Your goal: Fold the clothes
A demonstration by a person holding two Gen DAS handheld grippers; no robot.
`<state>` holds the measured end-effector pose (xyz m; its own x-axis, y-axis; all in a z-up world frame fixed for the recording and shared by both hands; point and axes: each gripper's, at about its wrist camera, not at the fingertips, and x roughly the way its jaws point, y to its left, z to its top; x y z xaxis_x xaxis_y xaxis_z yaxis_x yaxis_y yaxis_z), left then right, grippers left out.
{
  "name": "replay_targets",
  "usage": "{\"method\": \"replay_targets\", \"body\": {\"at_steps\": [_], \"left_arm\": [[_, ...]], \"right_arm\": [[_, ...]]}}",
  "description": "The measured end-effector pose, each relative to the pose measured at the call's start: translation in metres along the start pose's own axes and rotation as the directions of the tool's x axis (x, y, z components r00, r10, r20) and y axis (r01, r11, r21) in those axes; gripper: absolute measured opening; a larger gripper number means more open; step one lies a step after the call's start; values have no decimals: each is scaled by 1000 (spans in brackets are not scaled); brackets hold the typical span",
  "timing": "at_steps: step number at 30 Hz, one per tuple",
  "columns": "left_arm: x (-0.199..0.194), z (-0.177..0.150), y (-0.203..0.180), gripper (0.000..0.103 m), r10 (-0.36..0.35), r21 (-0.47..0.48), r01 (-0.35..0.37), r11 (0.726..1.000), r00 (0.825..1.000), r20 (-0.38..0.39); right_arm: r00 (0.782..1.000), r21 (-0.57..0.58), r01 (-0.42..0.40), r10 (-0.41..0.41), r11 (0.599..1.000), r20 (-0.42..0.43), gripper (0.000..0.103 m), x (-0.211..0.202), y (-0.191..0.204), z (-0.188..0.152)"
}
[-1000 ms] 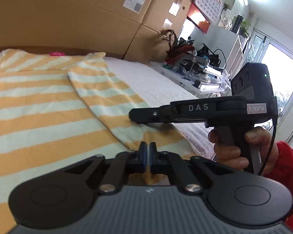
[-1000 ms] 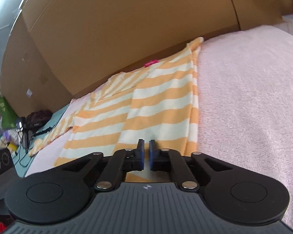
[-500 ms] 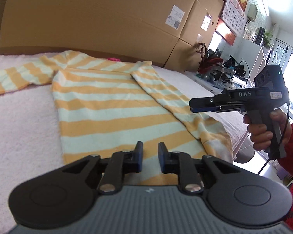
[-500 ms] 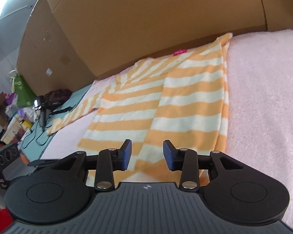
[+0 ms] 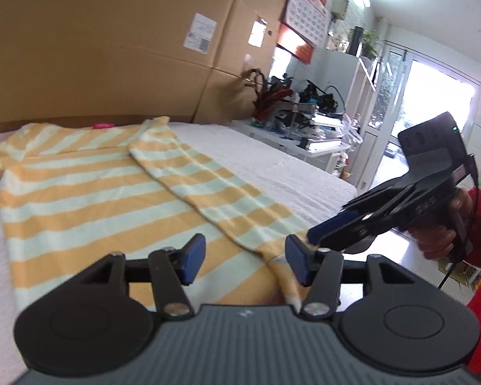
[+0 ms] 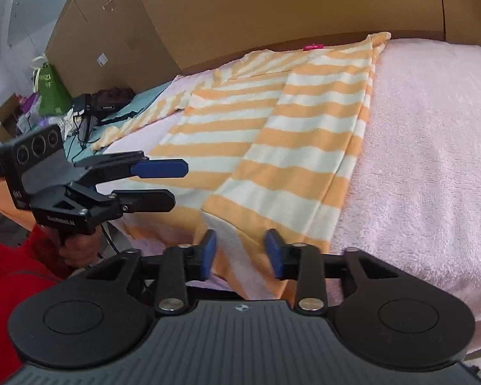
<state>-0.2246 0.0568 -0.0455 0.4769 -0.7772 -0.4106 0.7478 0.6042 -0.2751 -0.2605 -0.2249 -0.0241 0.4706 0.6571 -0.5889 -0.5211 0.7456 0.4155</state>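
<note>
Left wrist: lay flat on the pale pink towel (image 5: 272,157), an orange-and-white striped sweater (image 5: 89,192), left gripper (image 5: 244,258) opening, nothing clamped. Right wrist: hovered over the sweater's (image 6: 291,147) near hem, right gripper (image 6: 242,252) closing, pads not yet pressing cloth.

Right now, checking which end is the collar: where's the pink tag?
In both views, the pink tag sits at the striped shirt's far edge, beside the cardboard boxes.
</note>
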Motion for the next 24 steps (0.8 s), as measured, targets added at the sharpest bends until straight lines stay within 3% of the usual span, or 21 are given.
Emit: {"method": "replay_targets", "body": {"at_steps": [3,4,5,7,9,11,12,17,19,21,24], "left_arm": [[23,-1,-5,54,-55,-33,53,998,997,-49],[27,-2,-8,45,-83,-41,81,996,995,-55],[28,-3,-9,24,-92,-53,89,995,994,-60],[30,-5,-11,16,-87,-77,82,994,994,-66],[27,-7,-10,17,-111,-116,101,988,991,-77],[23,-12,-7,41,-148,-152,131,980,983,-110],[22,-16,-9,44,-145,-151,126,981,982,-119],[30,-27,-15,27,-108,-134,86,987,979,-173],[36,-29,-17,27,-132,-125,110,986,974,-184],[43,-32,-21,27,-151,-121,129,984,967,-204],[49,-38,-20,27,-159,-132,131,983,960,-231]], "right_arm": [[1000,44,10,-11,999,24,28,-9,-14,-4],[999,54,9,-11,999,39,28,-12,-17,-6],[999,64,7,-11,998,52,28,-14,-20,-8],[998,82,-11,6,997,61,28,-13,-24,-12],[998,82,-24,20,996,57,28,-12,-27,-15],[999,73,-36,33,997,40,28,-12,-31,-16],[999,68,-40,37,997,36,28,-12,-31,-16],[996,7,-64,64,998,63,31,-19,-26,-12],[989,19,-104,101,994,108,35,-25,-28,-11],[994,57,-61,55,997,96,39,-23,-35,-13],[998,107,-30,23,994,64,37,-23,-46,-24]]}}
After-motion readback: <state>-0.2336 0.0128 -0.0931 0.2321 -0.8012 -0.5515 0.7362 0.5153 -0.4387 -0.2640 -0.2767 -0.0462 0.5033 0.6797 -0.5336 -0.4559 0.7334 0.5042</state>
